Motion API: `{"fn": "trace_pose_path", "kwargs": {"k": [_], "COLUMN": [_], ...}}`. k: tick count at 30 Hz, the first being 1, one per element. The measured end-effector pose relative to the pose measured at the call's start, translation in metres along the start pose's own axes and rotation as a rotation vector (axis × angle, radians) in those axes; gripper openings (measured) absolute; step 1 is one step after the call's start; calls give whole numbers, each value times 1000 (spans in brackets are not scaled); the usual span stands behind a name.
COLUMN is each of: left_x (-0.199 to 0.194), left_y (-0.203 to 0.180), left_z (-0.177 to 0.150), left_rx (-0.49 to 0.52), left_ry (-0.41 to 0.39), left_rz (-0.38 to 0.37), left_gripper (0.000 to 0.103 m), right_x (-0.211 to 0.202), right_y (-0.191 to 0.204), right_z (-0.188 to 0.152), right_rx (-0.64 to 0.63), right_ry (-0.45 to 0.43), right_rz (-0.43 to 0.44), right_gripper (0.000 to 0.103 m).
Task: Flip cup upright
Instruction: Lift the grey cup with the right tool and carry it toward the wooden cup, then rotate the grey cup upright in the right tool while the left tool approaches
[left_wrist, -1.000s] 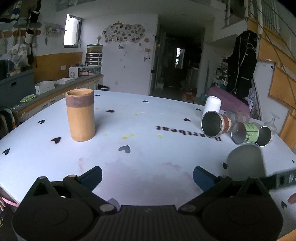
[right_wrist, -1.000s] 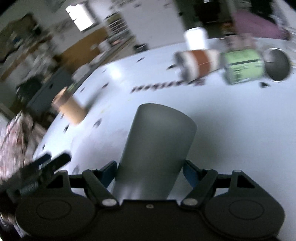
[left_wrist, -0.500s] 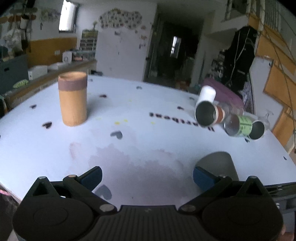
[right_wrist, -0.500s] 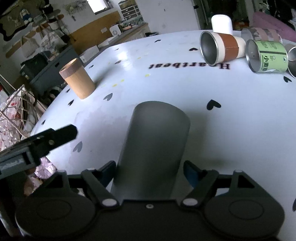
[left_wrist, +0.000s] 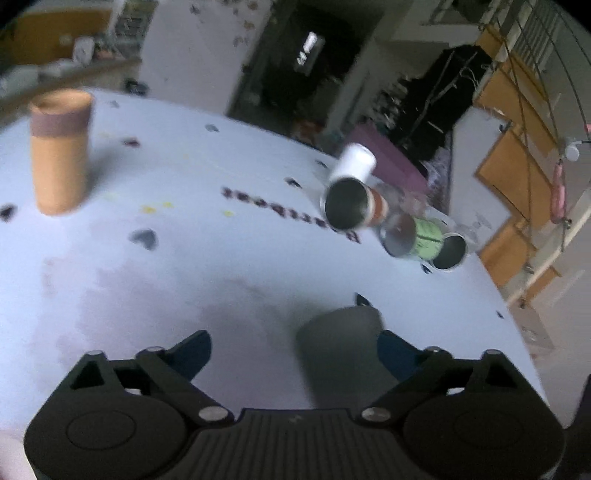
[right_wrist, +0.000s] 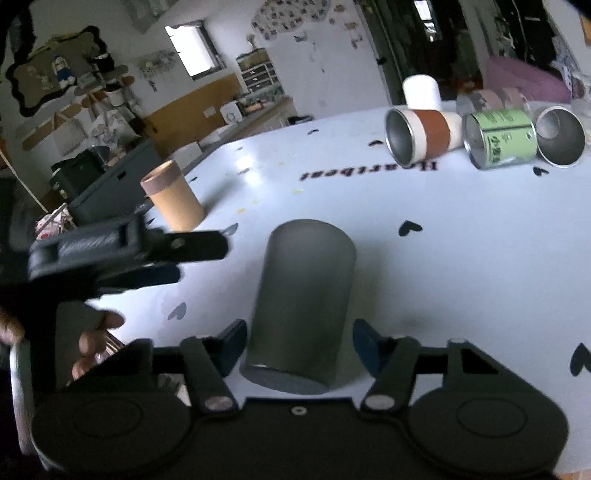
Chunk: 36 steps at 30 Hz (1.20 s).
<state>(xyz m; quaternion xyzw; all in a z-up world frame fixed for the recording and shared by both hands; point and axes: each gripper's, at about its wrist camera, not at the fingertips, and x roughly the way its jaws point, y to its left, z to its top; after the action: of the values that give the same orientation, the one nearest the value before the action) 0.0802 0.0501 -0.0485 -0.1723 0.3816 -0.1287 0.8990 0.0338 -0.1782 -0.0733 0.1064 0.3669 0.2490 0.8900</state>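
Between the parted jaws of the right gripper (right_wrist: 297, 347) sits the grey cup (right_wrist: 301, 310), ungripped — left gripper (left_wrist: 291, 354) spread, empty — a glancing closure could topple it.

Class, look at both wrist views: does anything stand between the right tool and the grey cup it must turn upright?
Nothing visible does. The grey cup already sits between the right tool's open fingers on the white table. The left tool hovers off to its left, apart from it.
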Motion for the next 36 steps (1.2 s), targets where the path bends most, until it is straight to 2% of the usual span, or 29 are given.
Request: {"fn": "trace_pose_path", "kwargs": {"k": [7,19,22,28,36], "left_x": [34,63,73,62,16], "left_y": [-3,-2,2,1,-30], "left_z": [5,6,3,6,3], "left_rx": [-110,-233,-254,-226,24], "left_ry": [118,179,207,169,13], "left_rz": [-82,-118,-117,-133,-109], "left_gripper": [83,82,78,74,75], "right_x": [3,3,3,-1,-4], "right_y": [0,3,5,9,19], "right_z": [-4,-8,-9,-12,-15], "right_rx": [-3,-18,-30,-57,-129], "right_ry": [-14,-30,-30,-35,-35], "right_rz": [24,22,24,23,33], "right_gripper": [57,57,57,56,55]}}
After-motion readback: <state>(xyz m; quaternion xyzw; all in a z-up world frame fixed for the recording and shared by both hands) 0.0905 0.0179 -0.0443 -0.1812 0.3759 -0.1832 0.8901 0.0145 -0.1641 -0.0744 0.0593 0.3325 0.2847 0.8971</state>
